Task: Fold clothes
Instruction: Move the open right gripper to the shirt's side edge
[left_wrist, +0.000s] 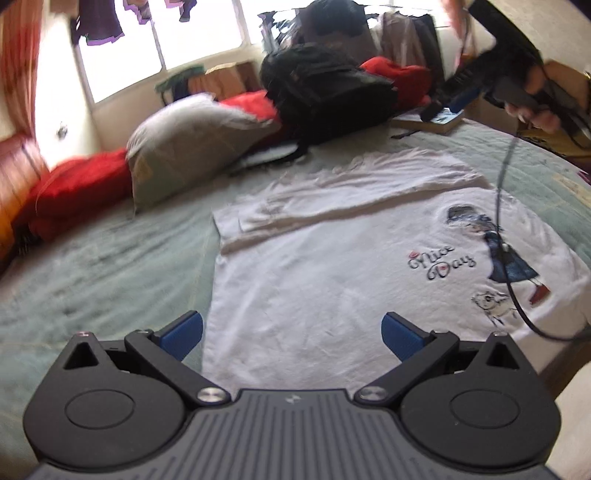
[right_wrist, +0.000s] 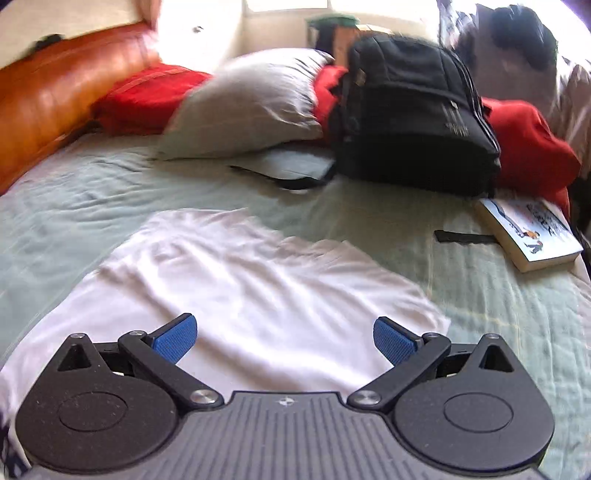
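Both claws hang over the bed (right_wrist: 92, 192) with their blue pads spread wide, nothing between them: the left claw (left_wrist: 293, 334) above the shirt's plain lower part, the right claw (right_wrist: 285, 338) above its rumpled white cloth. Spread flat on the green bedcover, the white T-shirt (left_wrist: 332, 280) lies print side up, its long axis running across the left wrist view, with the "Nice Day" picture toward the right and one side folded over along the far edge. Behind it a black backpack (right_wrist: 413, 122) leans against red bedding (right_wrist: 532, 155), beside a grey pillow (right_wrist: 251, 107). A book (right_wrist: 532, 236) lies near the backpack.
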